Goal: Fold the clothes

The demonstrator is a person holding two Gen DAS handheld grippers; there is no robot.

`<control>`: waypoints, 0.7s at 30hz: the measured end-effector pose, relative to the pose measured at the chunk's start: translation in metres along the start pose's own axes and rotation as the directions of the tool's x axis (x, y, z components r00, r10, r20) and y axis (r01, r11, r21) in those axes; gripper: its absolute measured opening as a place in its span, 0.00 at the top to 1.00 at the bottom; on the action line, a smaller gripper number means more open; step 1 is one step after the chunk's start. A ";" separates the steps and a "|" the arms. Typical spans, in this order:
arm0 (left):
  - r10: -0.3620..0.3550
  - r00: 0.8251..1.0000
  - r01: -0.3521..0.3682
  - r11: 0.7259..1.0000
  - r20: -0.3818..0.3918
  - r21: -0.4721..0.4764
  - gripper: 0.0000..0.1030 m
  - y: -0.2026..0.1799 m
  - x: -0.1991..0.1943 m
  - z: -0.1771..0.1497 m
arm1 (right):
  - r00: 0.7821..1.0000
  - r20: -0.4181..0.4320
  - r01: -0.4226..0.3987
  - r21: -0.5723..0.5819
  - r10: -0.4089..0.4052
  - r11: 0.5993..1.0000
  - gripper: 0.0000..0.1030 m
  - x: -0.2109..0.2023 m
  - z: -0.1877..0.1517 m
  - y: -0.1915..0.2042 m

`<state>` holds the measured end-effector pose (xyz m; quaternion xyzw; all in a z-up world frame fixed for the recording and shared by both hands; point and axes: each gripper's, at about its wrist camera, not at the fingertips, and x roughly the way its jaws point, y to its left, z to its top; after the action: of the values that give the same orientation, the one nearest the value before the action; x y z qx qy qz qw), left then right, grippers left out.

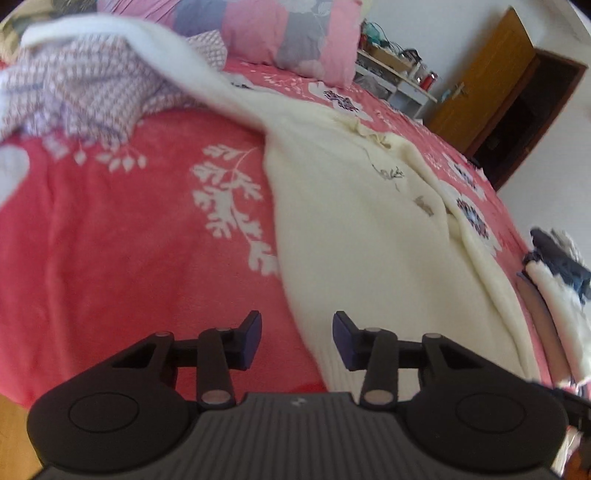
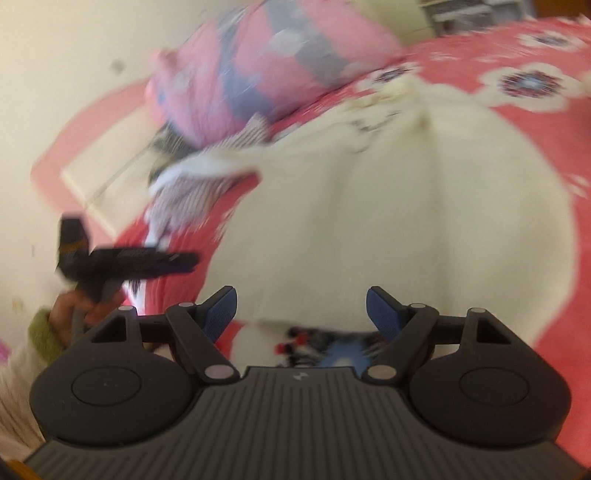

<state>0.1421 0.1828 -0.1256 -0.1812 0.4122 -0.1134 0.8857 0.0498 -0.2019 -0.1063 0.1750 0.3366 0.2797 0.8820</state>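
A coral-pink floral blanket covers the bed; on it the cream fleece garment lies partly folded. Left hand-held gripper hovers half-open and empty over its hem; right hand-held gripper gapes wide, empty. Likely next: gripping an edge.

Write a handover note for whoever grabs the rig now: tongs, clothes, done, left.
Left tongs: open, empty, over the hem edge of the cream sweater.
Right tongs: open, empty, at the sweater's near edge.
Sweater lies spread lengthwise on the red floral blanket, one sleeve stretched towards the patterned garment, which is crumpled by the pink pillow.
Done: sweater laid out; no fold visible.
Left: fold the sweater, then the patterned garment. Right view is blurred, so recheck there.
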 end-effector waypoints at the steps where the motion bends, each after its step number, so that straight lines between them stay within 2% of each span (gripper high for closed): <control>1: -0.015 1.000 0.015 1.000 -0.002 -0.023 0.59 0.005 0.006 0.001 | 1.000 -0.010 -0.011 -0.025 0.011 1.000 0.25 0.005 -0.002 0.008; 4: -0.060 0.998 0.060 0.996 -0.006 -0.063 0.60 0.006 0.019 -0.004 | 0.999 -0.040 -0.041 -0.092 0.038 0.995 0.25 0.018 -0.007 0.029; 6: -0.094 0.996 0.093 0.993 -0.009 -0.065 0.78 0.003 0.023 -0.006 | 0.998 -0.053 -0.043 -0.153 0.035 0.987 0.25 0.023 -0.010 0.041; 7: -0.119 0.993 0.116 0.989 -0.025 -0.089 0.83 0.004 0.023 -0.005 | 0.998 -0.058 -0.038 -0.192 0.027 0.981 0.25 0.025 -0.011 0.047; 9: -0.161 0.986 0.155 0.978 -0.036 -0.141 0.85 0.006 0.021 -0.003 | 0.998 -0.060 -0.021 -0.299 0.003 0.954 0.25 0.033 -0.013 0.063; 13: -0.233 0.972 0.217 0.949 -0.042 -0.229 0.88 0.011 0.015 0.005 | 0.999 -0.040 -0.038 -0.562 0.018 0.827 0.25 0.060 -0.026 0.101; 15: -0.286 0.957 0.262 0.923 -0.050 -0.281 0.87 0.012 0.016 0.009 | 0.999 -0.029 -0.049 -0.644 0.039 0.763 0.27 0.077 -0.032 0.118; 18: -0.358 0.933 0.325 0.886 -0.044 -0.331 0.84 0.015 0.023 0.010 | 0.999 0.000 -0.026 -0.725 0.037 0.689 0.31 0.107 -0.039 0.135; 19: -0.375 0.926 0.338 0.874 -0.041 -0.348 0.83 0.016 0.025 0.010 | 1.000 0.006 -0.014 -0.746 0.027 0.666 0.39 0.116 -0.041 0.139; 20: -0.387 0.921 0.349 0.866 -0.036 -0.358 0.81 0.016 0.027 0.009 | 1.000 0.015 0.014 -0.758 -0.004 0.652 0.53 0.125 -0.042 0.139; 21: -0.398 0.917 0.360 0.857 -0.031 -0.367 0.79 0.017 0.028 0.008 | 0.999 0.026 0.040 -0.765 -0.031 0.643 0.62 0.133 -0.042 0.139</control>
<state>0.1673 0.1899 -0.1472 -0.4092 0.4280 -0.2190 0.7755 0.0503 -0.0069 -0.1333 -0.2187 0.1859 0.3774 0.8804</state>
